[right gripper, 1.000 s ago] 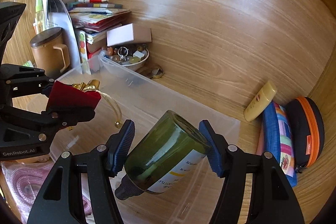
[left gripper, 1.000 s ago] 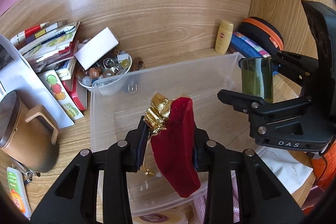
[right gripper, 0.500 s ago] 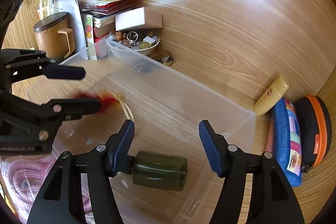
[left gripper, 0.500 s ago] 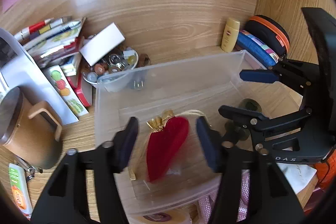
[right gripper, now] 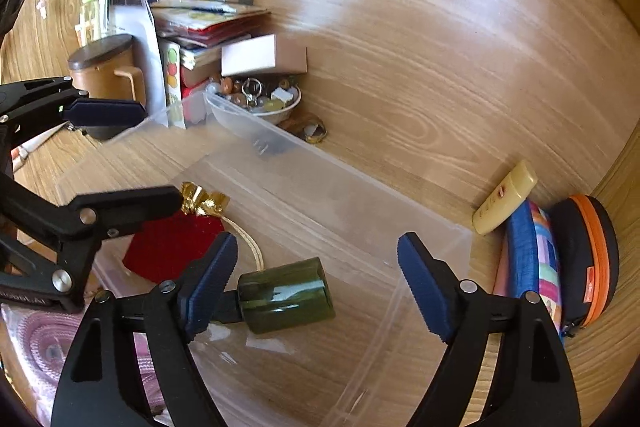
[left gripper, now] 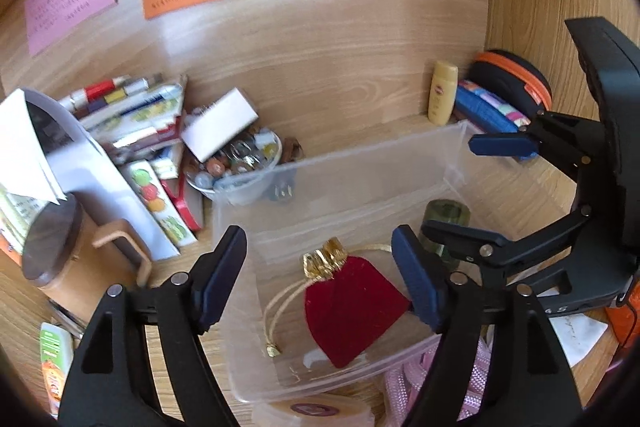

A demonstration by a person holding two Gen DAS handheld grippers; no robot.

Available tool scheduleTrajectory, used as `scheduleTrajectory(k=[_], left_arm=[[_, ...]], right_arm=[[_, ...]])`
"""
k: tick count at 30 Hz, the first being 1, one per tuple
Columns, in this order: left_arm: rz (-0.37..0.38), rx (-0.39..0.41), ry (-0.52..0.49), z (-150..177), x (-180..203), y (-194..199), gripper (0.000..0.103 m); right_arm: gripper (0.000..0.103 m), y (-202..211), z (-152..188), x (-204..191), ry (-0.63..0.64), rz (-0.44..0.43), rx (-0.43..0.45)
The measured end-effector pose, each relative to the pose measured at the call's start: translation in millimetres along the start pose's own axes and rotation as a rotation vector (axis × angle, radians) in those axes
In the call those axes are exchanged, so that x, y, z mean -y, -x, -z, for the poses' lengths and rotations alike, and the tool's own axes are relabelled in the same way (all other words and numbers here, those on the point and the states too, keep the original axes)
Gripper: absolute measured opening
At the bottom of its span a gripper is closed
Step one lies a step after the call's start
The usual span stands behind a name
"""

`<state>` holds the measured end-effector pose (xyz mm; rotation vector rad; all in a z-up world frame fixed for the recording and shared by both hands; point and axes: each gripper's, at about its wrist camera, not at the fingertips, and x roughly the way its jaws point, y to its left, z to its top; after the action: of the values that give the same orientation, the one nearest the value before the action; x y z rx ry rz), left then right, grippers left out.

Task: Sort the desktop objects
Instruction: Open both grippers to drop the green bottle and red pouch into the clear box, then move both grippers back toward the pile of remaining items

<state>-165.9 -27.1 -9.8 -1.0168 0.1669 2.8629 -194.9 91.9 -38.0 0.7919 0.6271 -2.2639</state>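
A clear plastic bin sits on the wooden desk. Inside it lie a red velvet pouch with a gold top and cord, and a dark green bottle on its side. My left gripper is open and empty above the pouch; it shows in the right wrist view at the left. My right gripper is open and empty above the bottle; it shows in the left wrist view at the right.
A bowl of trinkets, a white box, stacked books and a brown mug stand left of the bin. A yellow tube and pouches lie at the right. Pink rope lies in front.
Both grippers opened and let go: the red pouch and the green bottle dropped into the bin. Both grippers then rose and drew back above it.
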Motion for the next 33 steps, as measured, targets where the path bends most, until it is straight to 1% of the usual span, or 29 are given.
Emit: scheduleTrajectory(k=[1,3,8,9,10,13,16,20,23,25,29,33], left_arm=[[-0.01,0.009,0.003,-1,-1,3,0.08],[-0.024,0.031,0.018,-4,-6,11,0.087],[-0.035,0.066,0.062,-10,-16,35,0.089],[-0.039,0.073,0.064,-10,-17,40,0.092],[-0.045,0.08,0.063,-10,-17,46,0.093],[-0.074,0.101,0.049,-6,-16,65,0.095],[-0.091,0.12,0.044,0,-16,84,0.096],[-0.106,0.143,0.065,11,-20,105,0.099],[-0.116,0.141,0.088,22,-25,113,0.099],[-0.123,0.13,0.092,30,-26,115,0.099],[-0.137,0.091,0.086,48,-26,112,0.099],[-0.134,0.045,0.077,65,-24,104,0.099]], right_arm=[[0.08,2,-1,2,-0.008,0.001,0.009],[0.08,7,-4,8,-0.035,-0.003,0.018],[0.082,22,-10,27,-0.138,-0.044,0.033],[0.083,26,-11,30,-0.152,-0.043,0.04],[0.087,31,-11,32,-0.162,-0.034,0.05],[0.096,47,-8,34,-0.159,0.031,0.087],[0.097,60,-4,35,-0.155,0.059,0.103],[0.097,81,7,35,-0.163,0.048,0.122],[0.098,96,18,32,-0.158,0.057,0.142],[0.101,104,27,28,-0.14,0.072,0.149],[0.102,116,44,17,-0.108,0.105,0.157],[0.102,122,61,8,-0.087,0.097,0.145]])
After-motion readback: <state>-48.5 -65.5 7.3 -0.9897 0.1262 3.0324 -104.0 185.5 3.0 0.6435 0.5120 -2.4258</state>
